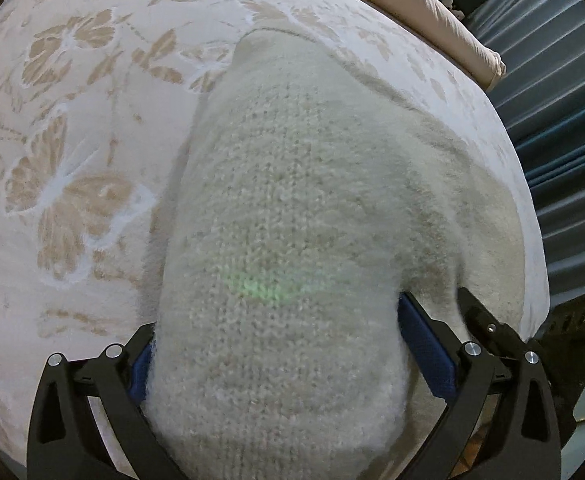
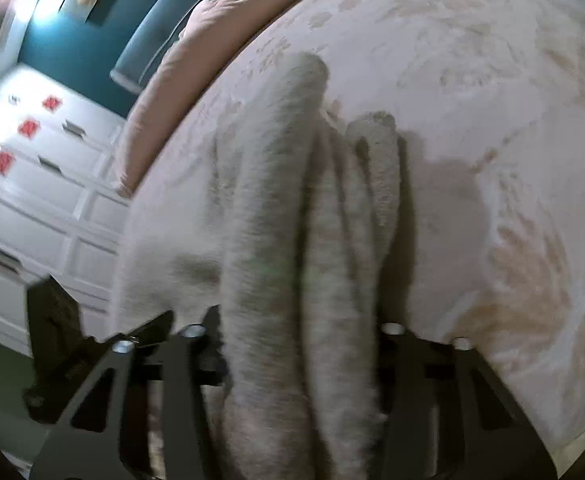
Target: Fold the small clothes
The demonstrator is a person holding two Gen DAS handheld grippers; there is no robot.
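The left gripper (image 1: 276, 360) stands at its widest, blue pads (image 1: 424, 344) on either side of a thick fold of cream knitted garment (image 1: 292, 184) that fills the gap — whether the pads press it I cannot tell. The right gripper (image 2: 300, 360) is narrowed onto bunched ridges of the same knit (image 2: 292, 240), which pass between its black fingers (image 2: 180, 380). The garment lies on a pale bedspread (image 1: 72, 140) patterned with tan flowers and butterflies. Beyond the bed's edge — white drawers (image 2: 40, 184) and a teal wall (image 2: 76, 52).
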